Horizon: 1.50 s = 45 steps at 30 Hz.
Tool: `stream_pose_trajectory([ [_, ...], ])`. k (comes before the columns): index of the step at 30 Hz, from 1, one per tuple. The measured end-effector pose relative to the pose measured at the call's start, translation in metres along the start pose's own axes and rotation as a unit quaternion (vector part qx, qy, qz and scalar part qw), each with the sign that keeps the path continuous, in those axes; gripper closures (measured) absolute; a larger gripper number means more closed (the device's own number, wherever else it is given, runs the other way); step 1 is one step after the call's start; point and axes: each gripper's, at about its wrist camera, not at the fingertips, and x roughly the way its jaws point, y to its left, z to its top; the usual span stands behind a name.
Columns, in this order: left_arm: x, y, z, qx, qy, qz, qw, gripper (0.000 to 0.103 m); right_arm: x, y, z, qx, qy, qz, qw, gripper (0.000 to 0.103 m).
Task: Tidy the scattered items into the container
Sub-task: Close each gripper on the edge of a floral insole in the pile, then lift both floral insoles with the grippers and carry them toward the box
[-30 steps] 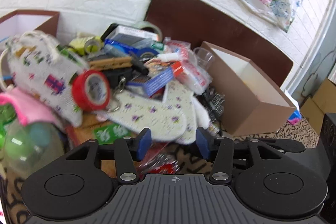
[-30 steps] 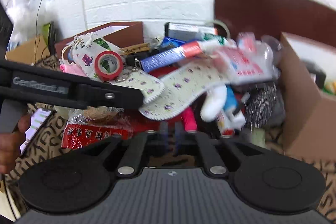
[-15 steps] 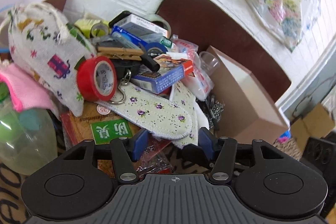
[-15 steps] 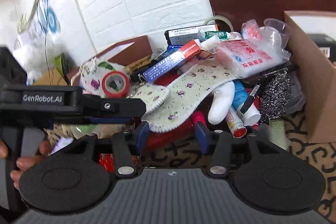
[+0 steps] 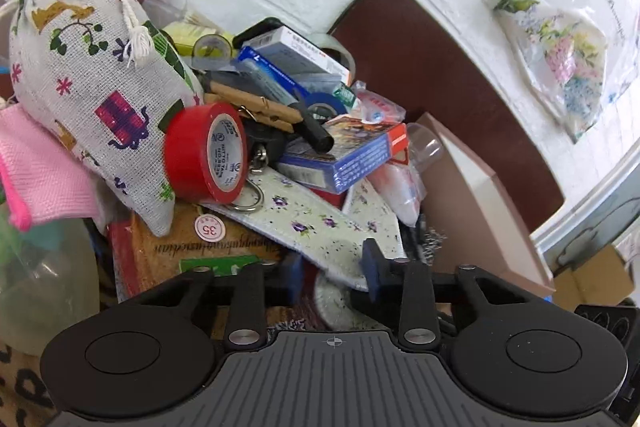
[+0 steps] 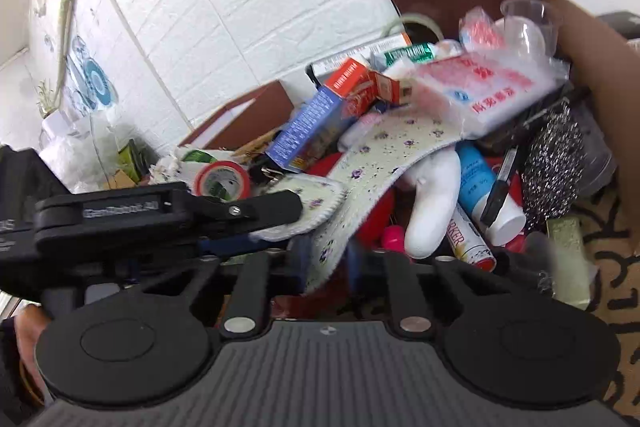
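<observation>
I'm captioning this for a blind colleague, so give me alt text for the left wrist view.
The left gripper, jaws closing, reaches around the tip of a floral shoe insole at the front of a cluttered pile. Behind the insole sit a red tape roll, a printed drawstring pouch and a blue box, with an open cardboard box to the right.

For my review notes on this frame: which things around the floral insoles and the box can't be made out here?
- Left wrist view: the toe of the left floral insole disappears behind the left gripper; pad contact unclear.
- Right wrist view: the right floral insole is motion-blurred at the right gripper, whose fingers are closing.
- Brown box: its inside is hidden by its own wall, and cut off by the edge in the right view.
</observation>
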Motion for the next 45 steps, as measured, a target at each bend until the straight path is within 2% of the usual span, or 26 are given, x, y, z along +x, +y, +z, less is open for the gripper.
stream_pose_trajectory([
  [5, -0.019, -0.011, -0.004, 0.021, -0.020, 0.010, 0.9995, 0.090, -0.015, 0.018, 0.000, -0.027, -0.002, 0.006, 1.000, 0.091],
  [8, -0.035, -0.012, -0.010, 0.032, -0.014, 0.010, 0.9993, 0.092, -0.028, 0.026, -0.004, -0.039, 0.007, 0.008, 0.999, 0.091],
  [15, -0.072, -0.008, -0.049, 0.075, 0.036, 0.015, 0.9964, 0.095, -0.067, 0.026, -0.039, -0.046, 0.053, -0.026, 0.997, 0.094],
  [19, -0.088, -0.015, -0.075, 0.103, 0.075, 0.012, 0.9918, 0.095, -0.086, 0.030, -0.061, -0.046, 0.082, -0.040, 0.995, 0.099],
  [24, -0.094, -0.016, -0.100, 0.124, 0.113, 0.010, 0.9858, 0.095, -0.102, 0.033, -0.085, -0.046, 0.124, -0.053, 0.990, 0.100],
  [26, -0.093, -0.012, -0.107, 0.121, 0.124, 0.016, 0.9847, 0.073, -0.106, 0.032, -0.092, -0.043, 0.135, -0.054, 0.988, 0.100],
  [27, -0.091, -0.009, -0.108, 0.114, 0.125, 0.025, 0.9852, 0.067, -0.107, 0.032, -0.095, -0.041, 0.136, -0.052, 0.989, 0.096],
  [30, -0.082, 0.001, -0.106, 0.085, 0.119, 0.036, 0.9885, 0.061, -0.106, 0.033, -0.095, -0.046, 0.135, -0.058, 0.988, 0.094],
  [32, -0.077, 0.006, -0.102, 0.071, 0.102, 0.047, 0.9912, 0.055, -0.102, 0.034, -0.093, -0.050, 0.133, -0.055, 0.988, 0.093],
  [34, -0.073, 0.010, -0.097, 0.057, 0.091, 0.053, 0.9928, 0.053, -0.096, 0.032, -0.090, -0.050, 0.129, -0.052, 0.989, 0.086],
  [37, -0.066, 0.012, -0.089, 0.040, 0.086, 0.038, 0.9948, 0.051, -0.087, 0.031, -0.084, -0.052, 0.117, -0.051, 0.990, 0.073],
  [41, -0.054, 0.007, -0.083, 0.049, 0.075, 0.045, 0.9950, 0.050, -0.071, 0.029, -0.076, -0.057, 0.109, -0.053, 0.991, 0.070],
  [44, -0.046, 0.008, -0.079, 0.029, 0.076, 0.044, 0.9957, 0.050, -0.060, 0.030, -0.071, -0.064, 0.109, -0.066, 0.990, 0.070],
  [45, -0.044, 0.009, -0.078, 0.026, 0.079, 0.043, 0.9956, 0.055, -0.058, 0.030, -0.070, -0.068, 0.109, -0.070, 0.989, 0.070],
])
